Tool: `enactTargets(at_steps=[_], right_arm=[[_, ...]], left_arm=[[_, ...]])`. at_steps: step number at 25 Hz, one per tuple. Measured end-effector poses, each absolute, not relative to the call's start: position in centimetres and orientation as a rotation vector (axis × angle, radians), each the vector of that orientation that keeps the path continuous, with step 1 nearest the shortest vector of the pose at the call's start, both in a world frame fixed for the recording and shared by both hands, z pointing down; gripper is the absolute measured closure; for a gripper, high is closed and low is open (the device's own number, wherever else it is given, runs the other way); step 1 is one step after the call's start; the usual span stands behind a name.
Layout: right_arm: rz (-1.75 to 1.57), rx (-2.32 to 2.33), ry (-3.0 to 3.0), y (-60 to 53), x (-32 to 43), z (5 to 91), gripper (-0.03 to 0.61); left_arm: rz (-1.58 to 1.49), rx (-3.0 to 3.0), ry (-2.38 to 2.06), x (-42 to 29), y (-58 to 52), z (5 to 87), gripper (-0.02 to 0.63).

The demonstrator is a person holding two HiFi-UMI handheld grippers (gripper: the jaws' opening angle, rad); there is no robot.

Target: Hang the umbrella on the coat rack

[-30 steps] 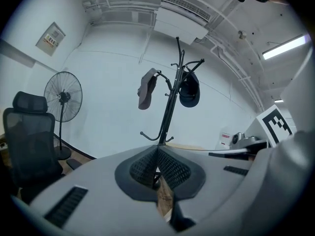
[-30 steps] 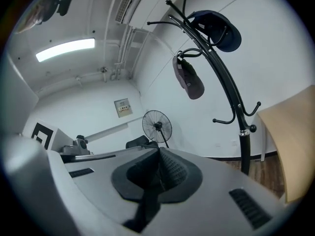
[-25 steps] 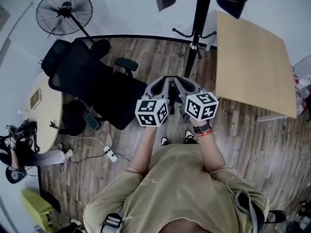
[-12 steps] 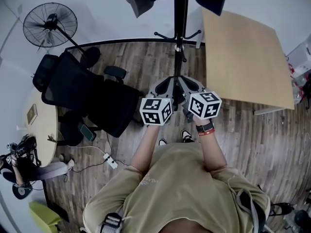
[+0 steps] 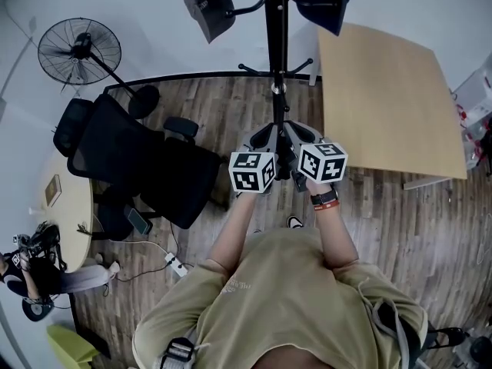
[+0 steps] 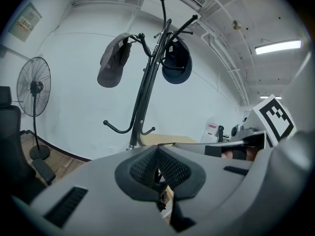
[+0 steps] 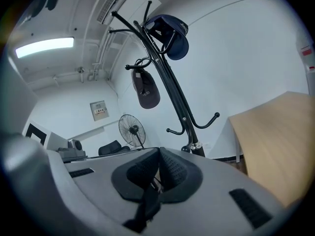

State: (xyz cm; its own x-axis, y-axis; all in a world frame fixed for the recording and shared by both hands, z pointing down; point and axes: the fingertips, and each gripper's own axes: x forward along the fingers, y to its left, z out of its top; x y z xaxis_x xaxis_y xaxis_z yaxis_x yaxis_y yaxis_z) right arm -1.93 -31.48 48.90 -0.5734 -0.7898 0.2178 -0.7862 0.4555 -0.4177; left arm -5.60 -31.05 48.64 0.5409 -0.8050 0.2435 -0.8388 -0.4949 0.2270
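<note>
1. While I held both grippers side by side, the coat rack (image 5: 277, 44) stood straight ahead, close beside the wooden table (image 5: 384, 98), with two caps (image 5: 206, 2) on its upper hooks.
2. My left gripper (image 6: 157, 156) was pinched tight on a thin dark strap (image 6: 161, 196).
3. My right gripper (image 7: 158, 157) was clamped on a dark strap too.
4. The umbrella itself I couldn't make out beneath them.

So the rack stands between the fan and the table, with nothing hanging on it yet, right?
Not quite: the rack isn't bare. The left gripper view shows a grey cap and a dark blue cap on its upper hooks. It does stand between the fan and the table.
</note>
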Motion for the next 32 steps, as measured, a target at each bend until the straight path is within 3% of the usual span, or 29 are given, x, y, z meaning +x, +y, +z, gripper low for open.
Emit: enactTargets(at_steps=[32], right_arm=[[-0.839,-1.501,2.672,-38.0,1.6,52.3,0.558]], left_arm=[[0.191,2.401,-1.367,-3.0,-37.9,52.6,0.591]])
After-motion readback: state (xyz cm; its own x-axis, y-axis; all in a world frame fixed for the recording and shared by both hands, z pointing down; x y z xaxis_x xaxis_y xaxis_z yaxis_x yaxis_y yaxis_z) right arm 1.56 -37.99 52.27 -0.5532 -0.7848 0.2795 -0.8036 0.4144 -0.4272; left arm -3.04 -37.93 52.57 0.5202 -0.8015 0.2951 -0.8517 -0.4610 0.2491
